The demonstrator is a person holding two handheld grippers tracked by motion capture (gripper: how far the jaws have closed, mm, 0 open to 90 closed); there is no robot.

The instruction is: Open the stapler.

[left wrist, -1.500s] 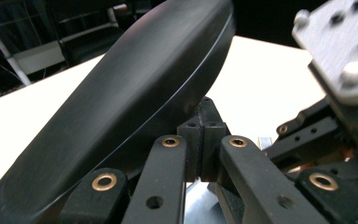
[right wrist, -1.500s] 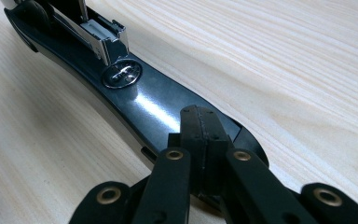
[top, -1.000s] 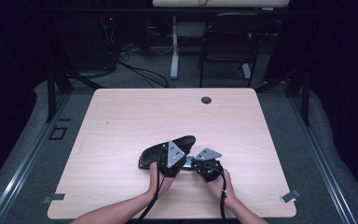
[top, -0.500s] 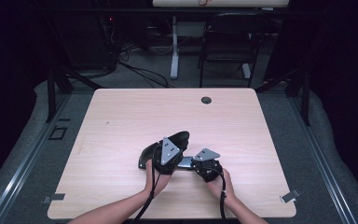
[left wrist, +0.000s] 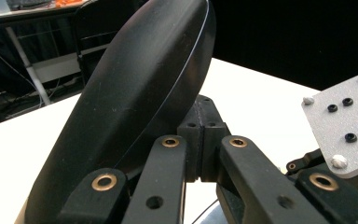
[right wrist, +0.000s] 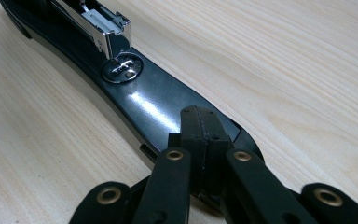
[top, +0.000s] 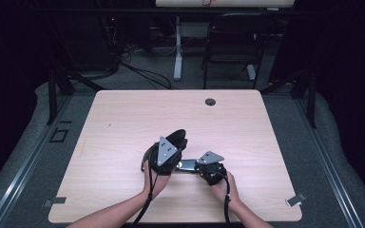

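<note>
Black plastic, the stapler's top cover (left wrist: 135, 98) stood swung up beside the left gripper (top: 167, 153), jaws closed and empty. The right gripper (right wrist: 200, 135), jaws likewise closed and empty, pressed down on the stapler's base (right wrist: 154, 105) on the counter (top: 123, 123). Opening seemed underway; next, the cover probably needed lifting fully back while the base was kept steady.

Your table (top: 123, 118) lit evenly from above, everything around it near black. Soft short shadows under your hands, right beside stapler (top: 171, 154). High view slightly soft, low detail, table edges bow a little toward corners. Left gripper view: tabletop beside stapler blown out to white, background behind it dark and blurry. Right gripper view: wood grain crisp near stapler base (right wrist: 154, 102), bright glare patch on its glossy black surface, jaw linkages at bottom slightly soft.
</note>
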